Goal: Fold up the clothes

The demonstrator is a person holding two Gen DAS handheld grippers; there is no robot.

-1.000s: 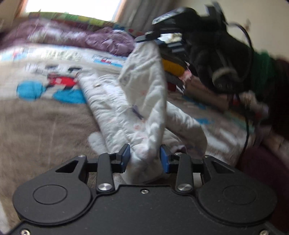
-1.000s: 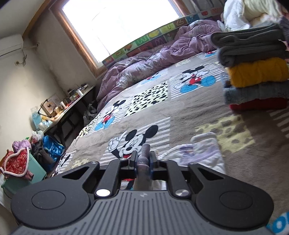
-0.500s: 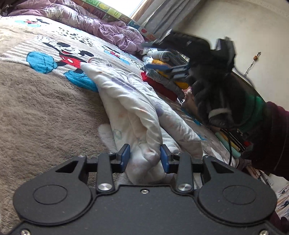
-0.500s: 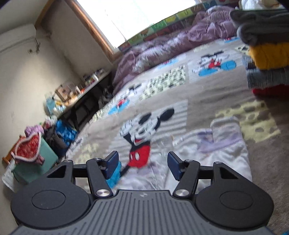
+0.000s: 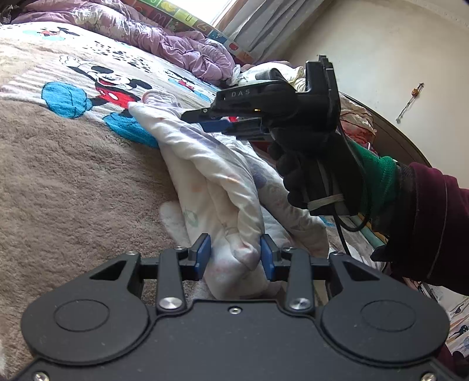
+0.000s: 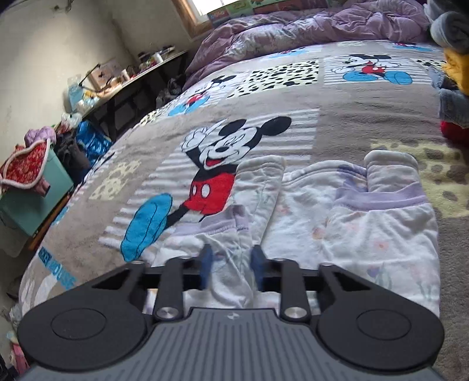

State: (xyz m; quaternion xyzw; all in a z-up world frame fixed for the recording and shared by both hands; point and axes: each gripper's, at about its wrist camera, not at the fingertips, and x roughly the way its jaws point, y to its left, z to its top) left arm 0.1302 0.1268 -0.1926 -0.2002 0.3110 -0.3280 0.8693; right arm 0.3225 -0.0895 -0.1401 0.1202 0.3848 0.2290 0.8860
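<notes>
**Mid-fold: white garment bunched on the bed, both grippers at the cloth**

White printed garment point(image 6: 346, 234) lying on the Mickey blanket point(image 6: 337, 129), just beside the big Mickey figure point(image 6: 222, 164) and partly over its legs. Lavender-trimmed cuffs pointing away from the right wrist camera, toward the purple duvet point(image 6: 322, 26).

Left gripper point(image 5: 236, 258): jaws roughly half open, thick fold of garment bulging between the blue pads point(image 5: 203, 255). Cloth touching both pads, so likely held, but loosely; firmness not clear.

Right gripper point(image 6: 231, 266): jaws part open, a raised ridge of fabric between them near the Mickey-side edge. Blurred at the tips; clamped or merely straddling, cannot tell. Also visible from the left wrist, hovering low over the garment's far end point(image 5: 211, 124).

Step, by judgement: taking hold for a lengthwise fold, garment still rumpled, far from a neat rectangle.

Next move needs: both grips confirmed tight, lift together, cloth kept taut between the grippers, edge laid over away from Mickey, then smoothing. Risk: loose left hold slipping, layers bunching.

Stack of folded clothes point(image 6: 453, 73) near, on the far side of the garment from Mickey.
</notes>
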